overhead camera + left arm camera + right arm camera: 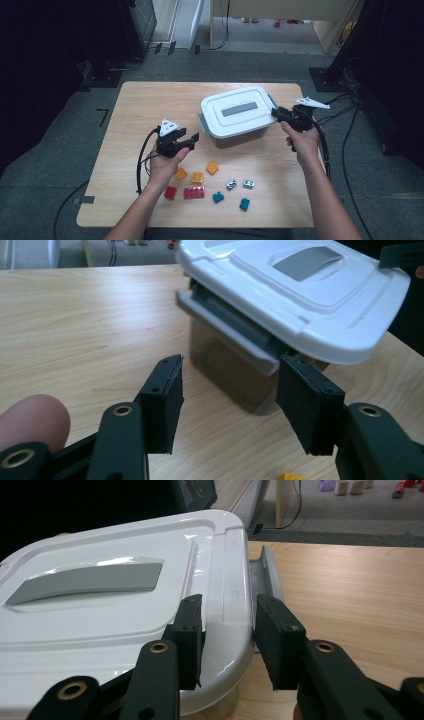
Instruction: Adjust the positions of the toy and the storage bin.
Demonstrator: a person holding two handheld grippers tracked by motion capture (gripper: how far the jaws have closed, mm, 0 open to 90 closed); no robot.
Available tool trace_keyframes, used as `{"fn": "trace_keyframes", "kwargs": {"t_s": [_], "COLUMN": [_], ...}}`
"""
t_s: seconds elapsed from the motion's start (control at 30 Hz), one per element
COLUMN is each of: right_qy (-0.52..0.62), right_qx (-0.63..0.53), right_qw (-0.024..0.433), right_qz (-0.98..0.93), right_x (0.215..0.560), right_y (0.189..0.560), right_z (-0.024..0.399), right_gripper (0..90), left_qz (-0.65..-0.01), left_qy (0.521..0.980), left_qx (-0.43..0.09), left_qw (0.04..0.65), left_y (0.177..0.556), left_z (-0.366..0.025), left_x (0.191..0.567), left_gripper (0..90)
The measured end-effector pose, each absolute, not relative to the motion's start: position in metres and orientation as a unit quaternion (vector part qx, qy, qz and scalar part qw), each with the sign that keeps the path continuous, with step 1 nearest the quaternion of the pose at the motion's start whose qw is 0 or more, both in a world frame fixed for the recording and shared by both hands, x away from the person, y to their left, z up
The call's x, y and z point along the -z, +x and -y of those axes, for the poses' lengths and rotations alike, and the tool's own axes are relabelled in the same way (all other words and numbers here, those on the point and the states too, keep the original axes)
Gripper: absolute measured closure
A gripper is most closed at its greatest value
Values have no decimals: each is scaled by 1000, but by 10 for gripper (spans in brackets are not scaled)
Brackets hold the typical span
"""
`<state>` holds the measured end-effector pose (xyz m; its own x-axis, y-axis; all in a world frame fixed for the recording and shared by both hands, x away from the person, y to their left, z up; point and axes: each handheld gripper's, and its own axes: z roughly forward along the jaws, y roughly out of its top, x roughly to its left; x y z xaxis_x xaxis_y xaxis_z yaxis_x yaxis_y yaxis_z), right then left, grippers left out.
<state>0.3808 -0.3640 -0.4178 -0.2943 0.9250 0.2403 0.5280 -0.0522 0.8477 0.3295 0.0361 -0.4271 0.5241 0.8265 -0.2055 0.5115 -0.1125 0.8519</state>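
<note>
My right claw (227, 640) straddles the lid's edge at the right end of the white-lidded storage box (235, 111), one jaw resting on top of the lid (125, 580), the other just outside the rim beside the grey latch (267, 575); the pads sit close against the rim, but I cannot tell whether they press on it. My left claw (227, 405) stands open and holds nothing, its jaws aimed at the box's left end, close to the grey latch (225, 327) under the lid's overhang but not touching it. In the high view the box sits on the tabletop (145, 105) just past the middle, toward 1 o'clock, with my left claw (186, 141) at its 8 o'clock and my right claw (278, 113) at its 3 o'clock. Toward 6 o'clock from the box, near the front edge, lie scattered toy bricks: three orange ones (197, 177), two red ones (193, 192) and four teal ones (218, 197), all well apart from both claws
</note>
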Motion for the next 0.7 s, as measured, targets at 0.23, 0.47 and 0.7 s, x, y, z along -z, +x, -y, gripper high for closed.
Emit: {"fn": "trace_keyframes", "kwargs": {"t_s": [0.23,0.47,0.7], "right_qy": [528,517,519], "right_qx": [-471,-478,-488], "right_qw": [201,194,192], "right_qz": [-677,-684,-675], "right_x": [417,418,421], "right_y": [369,362,362], "right_z": [334,316,308], "right_gripper": [625,616,590], "left_qz": [-456,-443,-448], "left_qy": [725,723,723], "left_qx": [-168,-163,-151], "left_qw": [489,503,503], "left_y": [330,331,336], "left_z": [-35,-39,-41], "left_x": [425,420,420], "left_gripper": [440,394,351]}}
